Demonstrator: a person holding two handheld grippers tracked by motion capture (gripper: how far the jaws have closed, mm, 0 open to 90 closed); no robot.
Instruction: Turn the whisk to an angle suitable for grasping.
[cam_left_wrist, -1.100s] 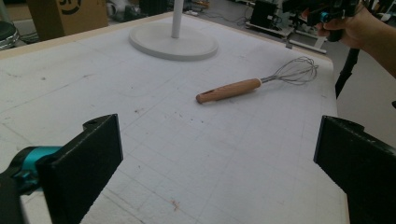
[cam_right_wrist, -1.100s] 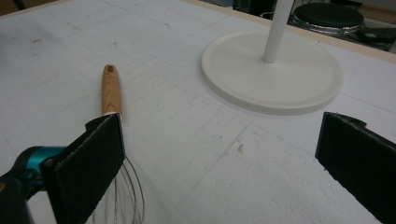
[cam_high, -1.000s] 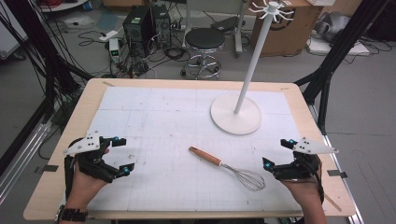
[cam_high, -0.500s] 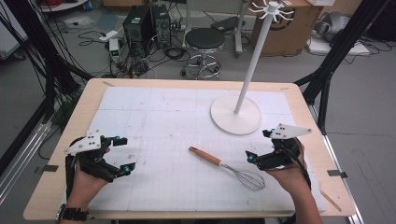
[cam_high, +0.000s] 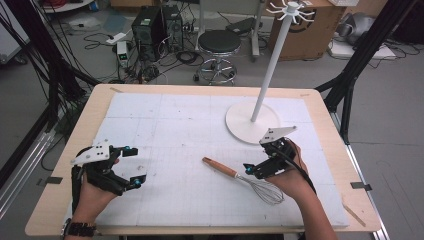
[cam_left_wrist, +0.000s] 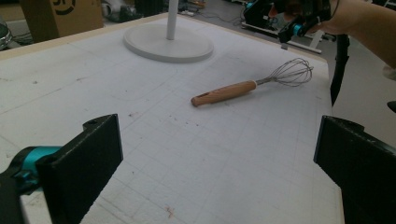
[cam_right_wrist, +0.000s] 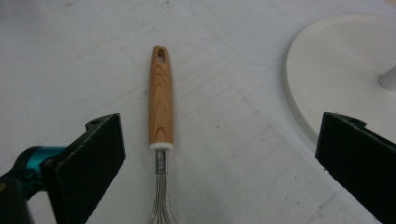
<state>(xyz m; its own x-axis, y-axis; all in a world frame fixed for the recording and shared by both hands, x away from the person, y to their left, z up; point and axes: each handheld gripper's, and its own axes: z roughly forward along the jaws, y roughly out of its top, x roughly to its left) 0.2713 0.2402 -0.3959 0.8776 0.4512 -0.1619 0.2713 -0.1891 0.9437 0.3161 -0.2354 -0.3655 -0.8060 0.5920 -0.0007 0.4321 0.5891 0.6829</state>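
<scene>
A whisk (cam_high: 221, 168) with a wooden handle (cam_right_wrist: 161, 98) lies flat on the white mat, its wire end toward the front right. My right gripper (cam_high: 252, 171) hovers open over the joint between handle and wires, and the whisk runs between its two jaws (cam_right_wrist: 219, 158) with wide gaps on both sides. Over at the front left, my left gripper (cam_high: 136, 165) is open and holds nothing; its view looks across the mat at the whisk (cam_left_wrist: 233, 91) and the right gripper (cam_left_wrist: 299, 14) behind it.
A white stand with a round base (cam_high: 240, 122) and a tall pole (cam_high: 272, 60) rises at the back right, close behind my right hand. The white mat (cam_high: 170, 125) covers the wooden table (cam_high: 320, 100). A stool (cam_high: 219, 42) and cables sit on the floor beyond.
My right gripper has travelled from the table's right front edge leftward and away from me, ending over the whisk. The left gripper has stayed put.
</scene>
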